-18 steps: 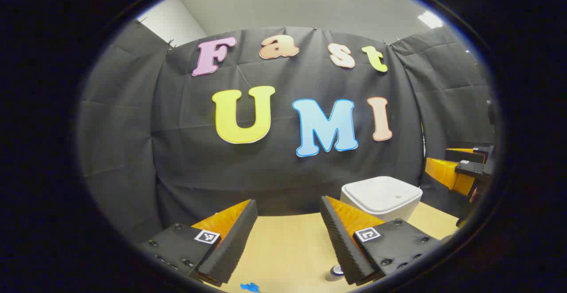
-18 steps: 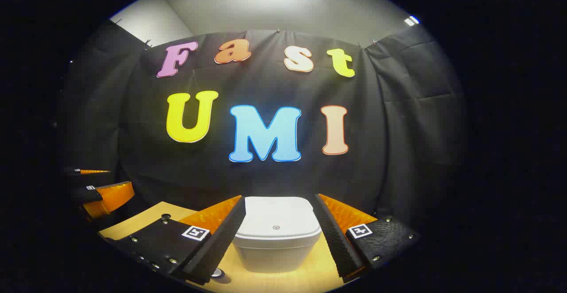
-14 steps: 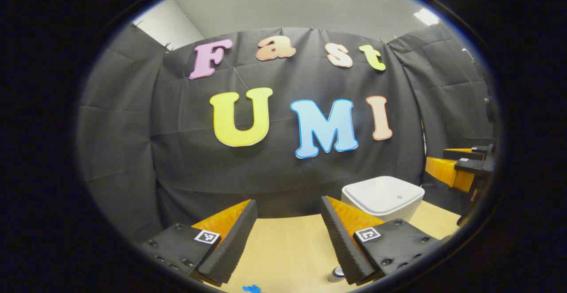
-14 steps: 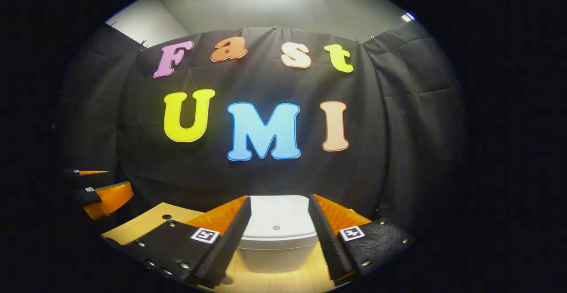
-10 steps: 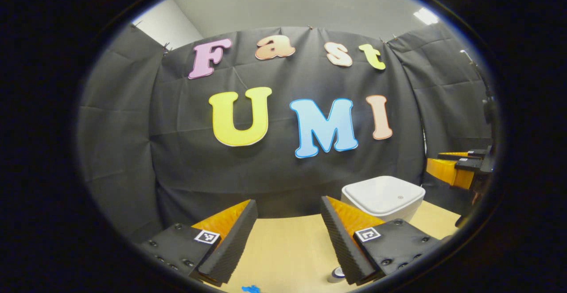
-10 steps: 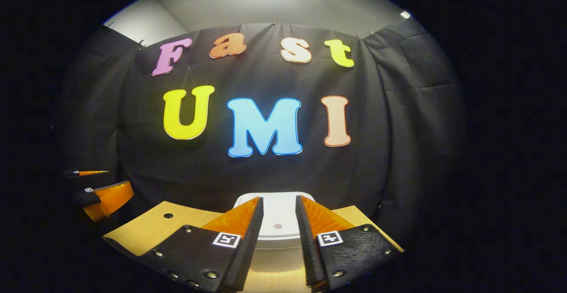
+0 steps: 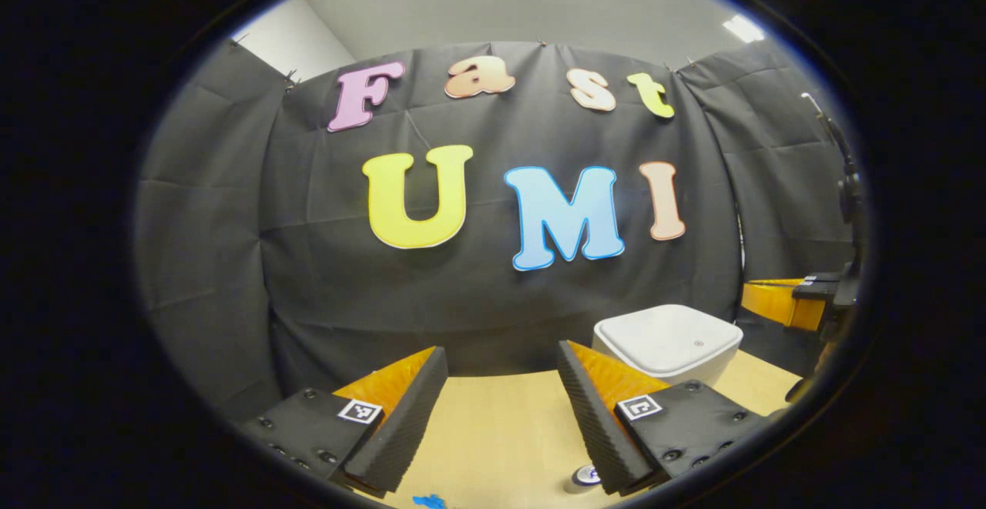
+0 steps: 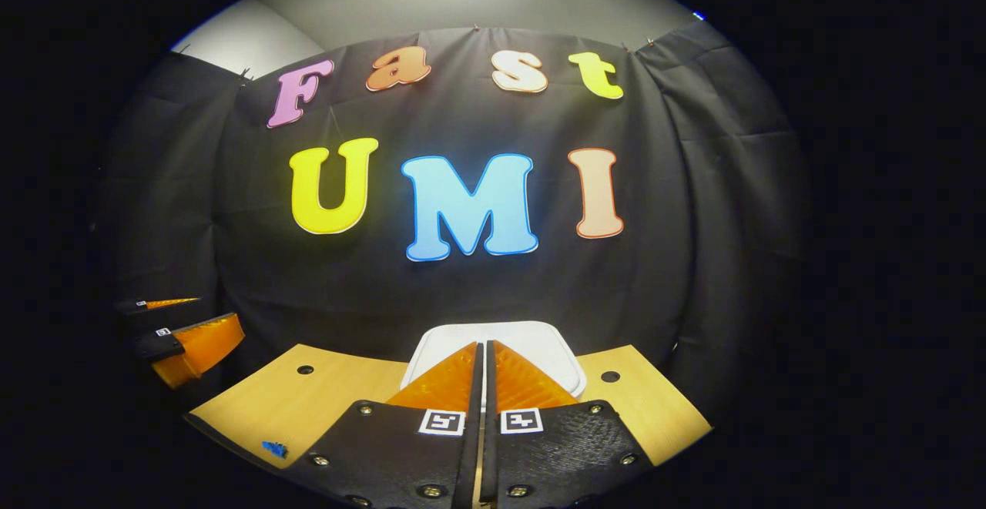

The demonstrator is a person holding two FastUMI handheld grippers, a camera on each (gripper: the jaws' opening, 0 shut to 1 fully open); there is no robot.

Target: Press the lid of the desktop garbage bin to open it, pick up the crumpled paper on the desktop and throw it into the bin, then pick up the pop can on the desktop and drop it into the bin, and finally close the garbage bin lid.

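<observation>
The white desktop bin (image 8: 547, 347) stands at the table's back edge with its lid down. My right gripper (image 8: 483, 347) is shut with nothing between its fingers, its tips over the middle of the lid; whether they touch it I cannot tell. From the left gripper view the same bin (image 7: 666, 338) sits to the right, with the right gripper (image 7: 751, 293) coming in from the far right above it. My left gripper (image 7: 501, 351) hangs open over the table, holding nothing. The top of the pop can (image 7: 587, 476) peeks out low down beside its right finger.
The pale wooden table (image 8: 269, 409) has two small dark holes (image 8: 306, 369), one on each side of the bin. A small blue mark (image 8: 273, 448) lies near the front left. The left gripper (image 8: 219, 314) is at the left edge. Black cloth walls stand close behind the bin.
My right gripper's fingers have come together from wide open to shut, and it has moved forward and up over the bin lid. The left gripper has hardly moved.
</observation>
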